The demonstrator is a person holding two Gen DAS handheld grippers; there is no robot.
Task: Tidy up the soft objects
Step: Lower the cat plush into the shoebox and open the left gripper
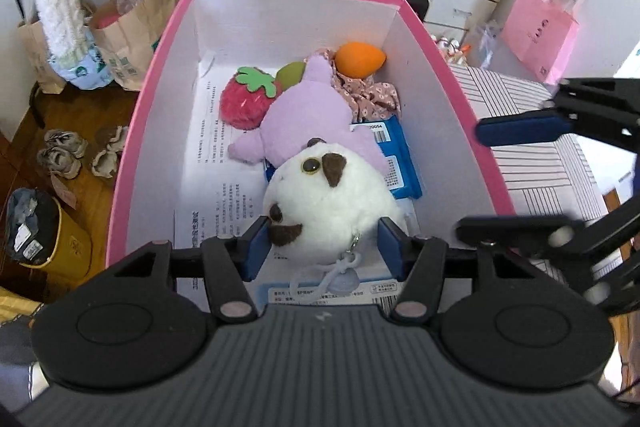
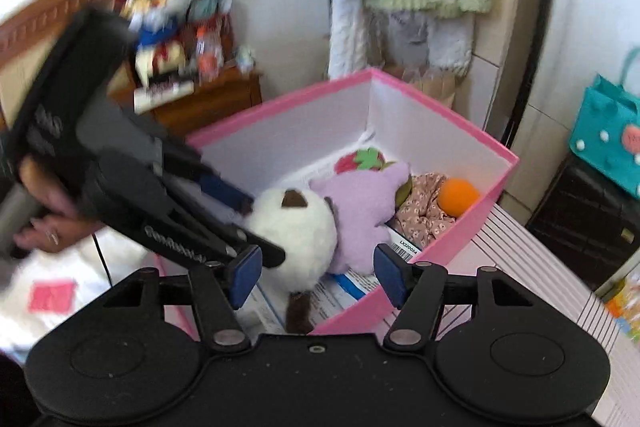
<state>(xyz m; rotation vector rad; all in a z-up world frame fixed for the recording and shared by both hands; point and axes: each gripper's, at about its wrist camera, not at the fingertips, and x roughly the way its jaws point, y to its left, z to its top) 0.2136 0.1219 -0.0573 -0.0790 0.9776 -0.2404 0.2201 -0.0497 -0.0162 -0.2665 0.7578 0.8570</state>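
Barcode label [image 2: 408, 249] reading LX320054 beside purple plush [image 2: 360, 203]

The pink box [image 1: 132, 131] is open at the top. Its left side is bare down to the printed sheets [image 1: 212, 163] on the floor. The middle and right side are crowded: white plush [image 1: 332, 195] nearest, purple plush [image 1: 304, 115] and strawberry [image 1: 248, 99] behind, orange toy [image 1: 360, 58] in the far right corner.

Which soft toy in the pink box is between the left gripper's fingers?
The white plush with brown patches; the purple plush and strawberry lie farther in.
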